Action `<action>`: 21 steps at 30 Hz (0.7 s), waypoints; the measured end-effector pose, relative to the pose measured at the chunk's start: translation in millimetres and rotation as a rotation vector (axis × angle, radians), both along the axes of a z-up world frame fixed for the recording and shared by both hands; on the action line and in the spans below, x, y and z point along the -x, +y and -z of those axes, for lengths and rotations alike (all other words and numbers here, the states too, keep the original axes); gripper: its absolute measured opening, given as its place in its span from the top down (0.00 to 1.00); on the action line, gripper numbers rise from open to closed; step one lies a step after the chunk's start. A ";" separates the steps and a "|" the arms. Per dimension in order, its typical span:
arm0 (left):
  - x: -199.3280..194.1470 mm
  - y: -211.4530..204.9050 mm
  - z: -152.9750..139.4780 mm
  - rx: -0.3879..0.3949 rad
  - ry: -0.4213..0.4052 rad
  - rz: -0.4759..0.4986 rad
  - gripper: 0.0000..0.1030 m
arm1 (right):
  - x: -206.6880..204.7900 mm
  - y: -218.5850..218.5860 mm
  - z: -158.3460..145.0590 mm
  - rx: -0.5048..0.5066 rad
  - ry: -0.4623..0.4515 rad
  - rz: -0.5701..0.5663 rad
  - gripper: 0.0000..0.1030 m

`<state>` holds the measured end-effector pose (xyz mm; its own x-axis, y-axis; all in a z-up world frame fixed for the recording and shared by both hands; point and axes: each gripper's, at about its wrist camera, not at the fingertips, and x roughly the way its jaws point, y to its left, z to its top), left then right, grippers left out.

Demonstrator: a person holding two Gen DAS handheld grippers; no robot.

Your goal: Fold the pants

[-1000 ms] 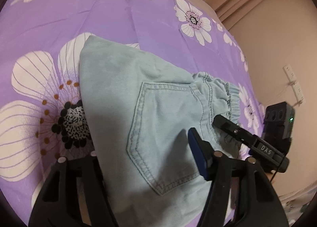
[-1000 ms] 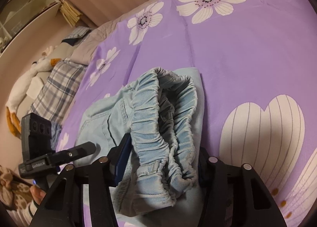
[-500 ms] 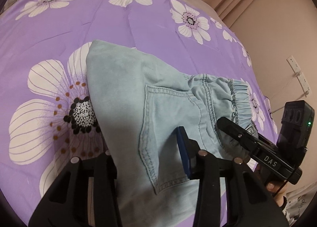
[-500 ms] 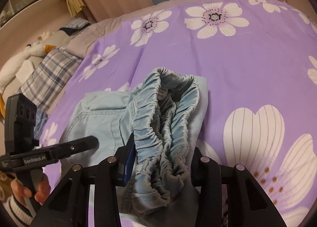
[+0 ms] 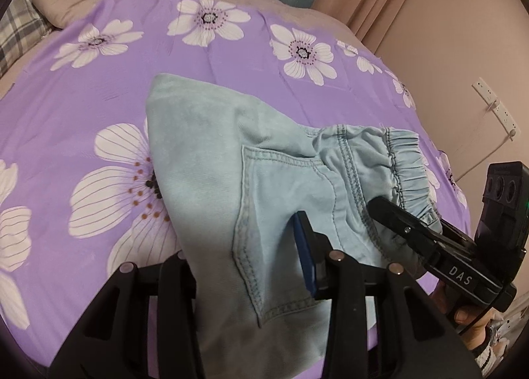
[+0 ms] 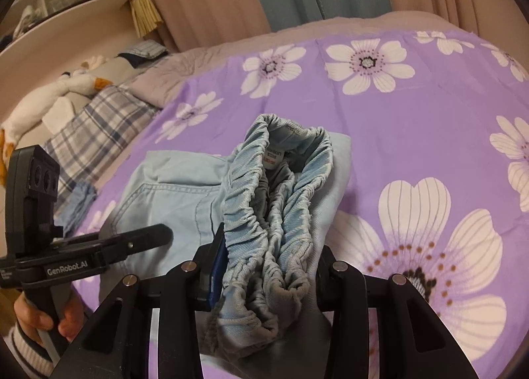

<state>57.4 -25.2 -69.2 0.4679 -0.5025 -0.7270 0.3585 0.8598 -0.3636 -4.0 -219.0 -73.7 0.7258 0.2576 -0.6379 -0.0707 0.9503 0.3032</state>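
Pants [image 5: 211,180], one pair, between two tongs [image 5: 244,266] [image 6: 264,270].

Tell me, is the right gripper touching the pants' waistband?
Touching. In the right wrist view, the right gripper pinches the bunched elastic waistband between its fingers.

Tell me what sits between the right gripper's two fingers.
In the right wrist view, the bunched elastic waistband of the light blue pants fills the right gripper, which is shut on it.
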 end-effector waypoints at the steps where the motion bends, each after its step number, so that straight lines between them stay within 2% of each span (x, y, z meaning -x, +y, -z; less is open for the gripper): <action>1: 4.9 2.9 -3.4 0.004 -0.004 -0.003 0.63 | 2.4 1.6 -1.9 0.001 -0.004 -0.004 0.60; 10: 35.7 19.9 -21.2 0.003 -0.037 -0.035 0.63 | 23.5 16.4 -19.6 0.015 -0.047 -0.043 0.60; 21: 53.9 36.8 -34.5 0.002 -0.058 -0.073 0.63 | 36.6 34.8 -31.1 0.045 -0.082 -0.080 0.60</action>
